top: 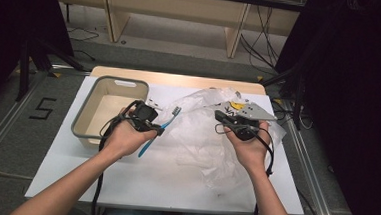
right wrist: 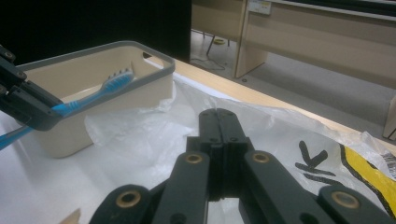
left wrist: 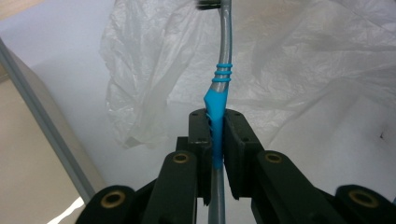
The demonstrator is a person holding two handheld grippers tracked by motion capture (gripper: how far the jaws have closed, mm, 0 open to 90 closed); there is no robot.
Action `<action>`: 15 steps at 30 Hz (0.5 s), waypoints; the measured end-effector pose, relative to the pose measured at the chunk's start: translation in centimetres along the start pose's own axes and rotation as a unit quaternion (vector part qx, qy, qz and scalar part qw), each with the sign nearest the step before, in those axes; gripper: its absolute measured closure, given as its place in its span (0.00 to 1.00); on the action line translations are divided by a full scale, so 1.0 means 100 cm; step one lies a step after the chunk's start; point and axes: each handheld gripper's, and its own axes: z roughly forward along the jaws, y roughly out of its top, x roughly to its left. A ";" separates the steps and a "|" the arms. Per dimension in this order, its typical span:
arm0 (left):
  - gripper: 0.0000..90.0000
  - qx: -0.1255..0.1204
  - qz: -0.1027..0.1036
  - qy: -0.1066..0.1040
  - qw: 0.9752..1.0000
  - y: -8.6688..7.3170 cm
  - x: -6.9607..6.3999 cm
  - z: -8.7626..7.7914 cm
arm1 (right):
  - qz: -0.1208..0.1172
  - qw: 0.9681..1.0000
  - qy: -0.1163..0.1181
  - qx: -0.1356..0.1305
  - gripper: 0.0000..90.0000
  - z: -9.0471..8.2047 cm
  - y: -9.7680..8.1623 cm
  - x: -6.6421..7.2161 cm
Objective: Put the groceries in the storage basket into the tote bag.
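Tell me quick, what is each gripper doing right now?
Left gripper: closed on the blue toothbrush.
Right gripper: closed, holding nothing visible, over the plastic bag.

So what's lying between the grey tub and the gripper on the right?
In the high view, the toothbrush held by the left gripper and crumpled clear plastic bag lie between the tub and right gripper.

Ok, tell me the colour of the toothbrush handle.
The toothbrush handle is bright blue and silver-grey, with blue rings; clearest in the left gripper view.
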 end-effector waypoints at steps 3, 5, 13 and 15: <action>0.91 0.005 0.008 -0.003 1.000 0.000 -0.004 0.002 | -0.001 1.000 0.000 0.000 1.00 0.000 0.000 0.000; 0.91 0.005 0.011 -0.005 1.000 0.000 -0.007 0.004 | 0.000 1.000 0.000 -0.001 1.00 0.000 0.000 0.000; 0.91 0.008 0.018 -0.011 1.000 0.000 -0.013 0.010 | 0.000 1.000 0.001 0.000 1.00 0.000 0.000 0.000; 0.91 0.009 0.020 -0.012 1.000 0.000 -0.014 0.012 | 0.000 1.000 0.001 -0.001 1.00 0.000 0.000 0.000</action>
